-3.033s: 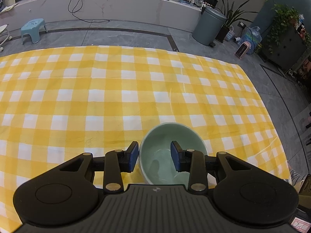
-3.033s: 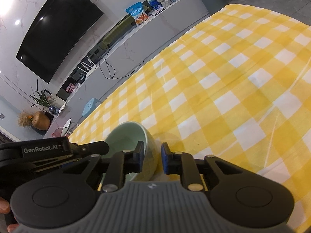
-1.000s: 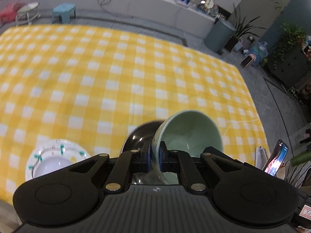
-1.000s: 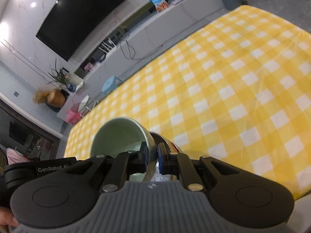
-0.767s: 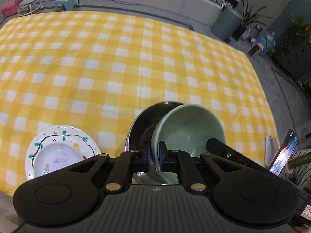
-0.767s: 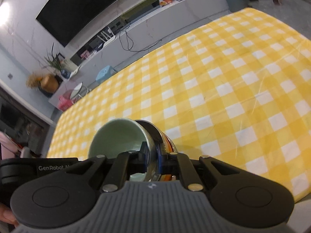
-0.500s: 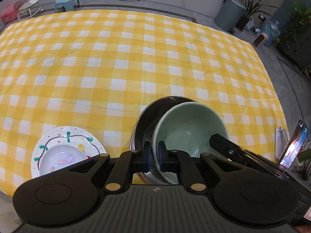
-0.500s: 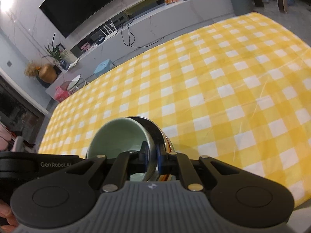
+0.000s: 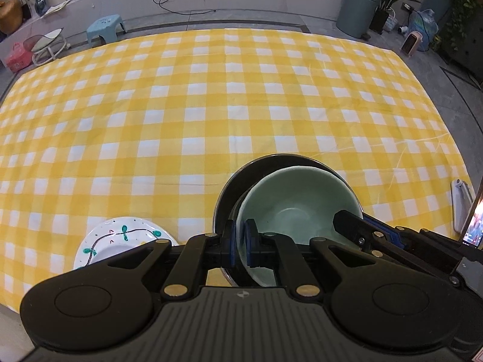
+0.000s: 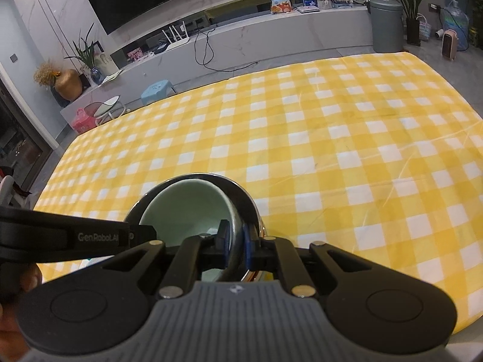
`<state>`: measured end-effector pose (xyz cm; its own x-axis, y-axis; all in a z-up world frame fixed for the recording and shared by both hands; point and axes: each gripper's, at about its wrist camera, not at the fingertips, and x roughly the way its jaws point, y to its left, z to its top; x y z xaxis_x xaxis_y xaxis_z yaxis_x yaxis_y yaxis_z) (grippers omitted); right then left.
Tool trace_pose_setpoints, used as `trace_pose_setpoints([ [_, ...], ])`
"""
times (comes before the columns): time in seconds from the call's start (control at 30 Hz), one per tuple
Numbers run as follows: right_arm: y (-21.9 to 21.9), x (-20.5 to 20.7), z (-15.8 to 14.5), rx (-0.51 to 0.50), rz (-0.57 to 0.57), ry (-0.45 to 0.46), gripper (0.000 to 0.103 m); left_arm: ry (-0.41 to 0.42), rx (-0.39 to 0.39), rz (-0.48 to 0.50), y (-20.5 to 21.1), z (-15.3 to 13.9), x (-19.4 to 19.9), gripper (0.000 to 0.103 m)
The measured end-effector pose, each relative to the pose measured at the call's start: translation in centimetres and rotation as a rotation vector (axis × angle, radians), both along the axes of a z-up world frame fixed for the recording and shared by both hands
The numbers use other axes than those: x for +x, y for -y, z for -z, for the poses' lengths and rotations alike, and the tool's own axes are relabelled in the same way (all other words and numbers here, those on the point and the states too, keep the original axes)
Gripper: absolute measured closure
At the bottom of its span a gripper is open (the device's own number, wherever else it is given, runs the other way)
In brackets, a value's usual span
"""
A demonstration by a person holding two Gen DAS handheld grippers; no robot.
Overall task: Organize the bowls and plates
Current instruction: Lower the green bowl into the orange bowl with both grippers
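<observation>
A pale green bowl (image 9: 295,202) sits tilted inside a larger steel bowl (image 9: 241,170) near the table's front edge. My left gripper (image 9: 240,241) is shut on the green bowl's left rim, one blue pad inside and one outside. My right gripper (image 10: 235,244) is shut on the opposite rim of the green bowl (image 10: 187,208), and its fingers (image 9: 347,223) show in the left wrist view. The steel bowl's rim (image 10: 244,194) curves just outside the right pad. I cannot tell whether the green bowl rests on the steel one.
A white plate with green painted sprigs (image 9: 120,235) lies left of the bowls on the yellow checked cloth (image 9: 211,105). A phone (image 9: 474,226) stands at the table's right edge. A hand (image 10: 27,274) holds the left gripper. A coloured edge (image 10: 262,232) peeks from under the steel bowl.
The green bowl has come down from above the steel bowl into it and sits less tilted. Both grippers rolled with it and kept their grip. The white plate slid toward the lower edge.
</observation>
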<state>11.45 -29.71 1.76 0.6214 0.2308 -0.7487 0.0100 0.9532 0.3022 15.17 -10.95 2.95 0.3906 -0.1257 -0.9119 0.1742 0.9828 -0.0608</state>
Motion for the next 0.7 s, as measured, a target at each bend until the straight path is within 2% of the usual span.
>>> trace_pose_setpoints([
  [0.1,0.2,-0.3,-0.5,0.001,0.01,0.018,0.095,0.003,-0.014,0.004,-0.2,-0.1,0.0,0.096],
  [0.3,0.7,-0.4,-0.7,0.023,0.016,0.036,0.094,0.017,0.005,0.026,0.3,-0.5,0.0,0.095],
  [0.43,0.7,-0.7,-1.2,0.011,0.023,0.065,0.092,0.034,-0.008,0.028,-0.1,-1.0,-0.2,0.091],
  [0.57,0.9,-1.0,-1.9,0.019,0.031,0.1,0.081,0.068,-0.004,0.038,-0.4,-1.6,-0.5,0.091],
  [0.63,1.0,-1.0,-2.0,0.022,0.037,0.109,0.079,0.088,-0.018,0.041,-0.6,-2.0,-0.7,0.091],
  [0.7,1.1,-1.0,-2.0,0.02,0.046,0.114,0.078,0.109,-0.033,0.041,-0.9,-2.4,-0.9,0.086],
])
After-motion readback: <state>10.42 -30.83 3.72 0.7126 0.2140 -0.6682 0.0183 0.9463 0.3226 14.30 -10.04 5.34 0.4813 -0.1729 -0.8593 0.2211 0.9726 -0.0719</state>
